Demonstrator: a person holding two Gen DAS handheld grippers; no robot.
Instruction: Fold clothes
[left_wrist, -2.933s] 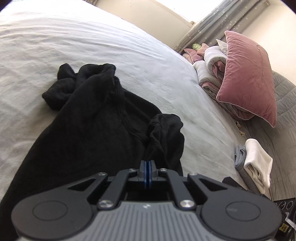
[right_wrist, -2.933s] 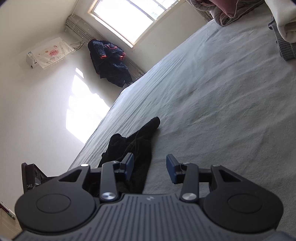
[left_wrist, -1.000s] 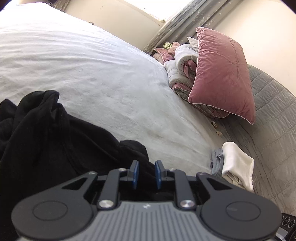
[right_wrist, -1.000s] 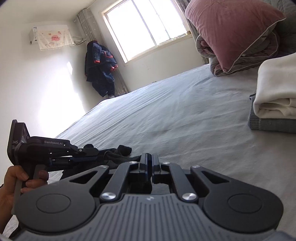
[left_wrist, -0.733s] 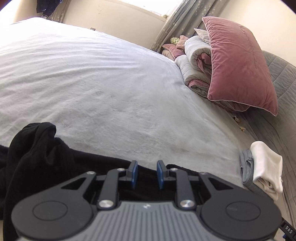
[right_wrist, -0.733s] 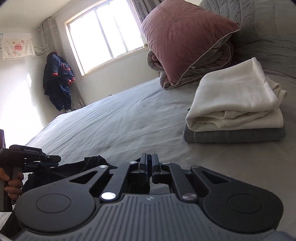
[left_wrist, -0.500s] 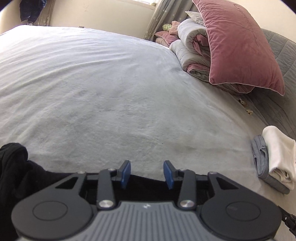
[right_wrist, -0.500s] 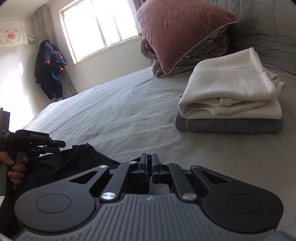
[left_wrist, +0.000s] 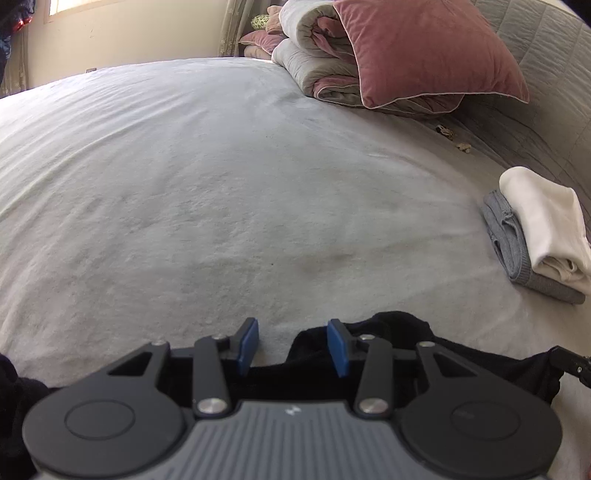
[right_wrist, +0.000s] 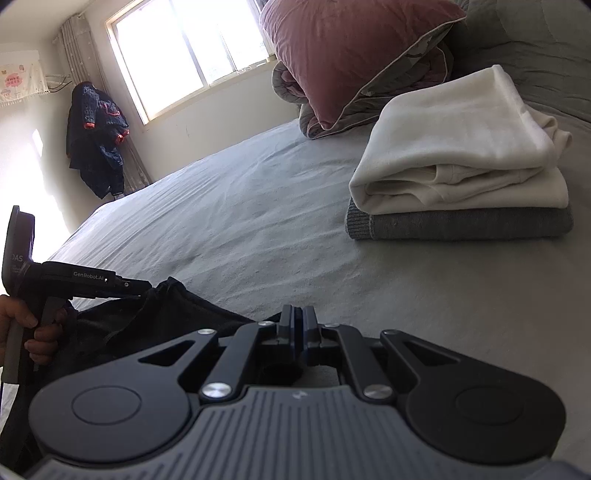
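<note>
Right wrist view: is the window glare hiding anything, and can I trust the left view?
Right wrist view: the window is blown out, washing out the left wall, and the black garment shows no fold detail. Left wrist view: evenly lit, but fisheye bulges the bed; garment again plain black.
</note>
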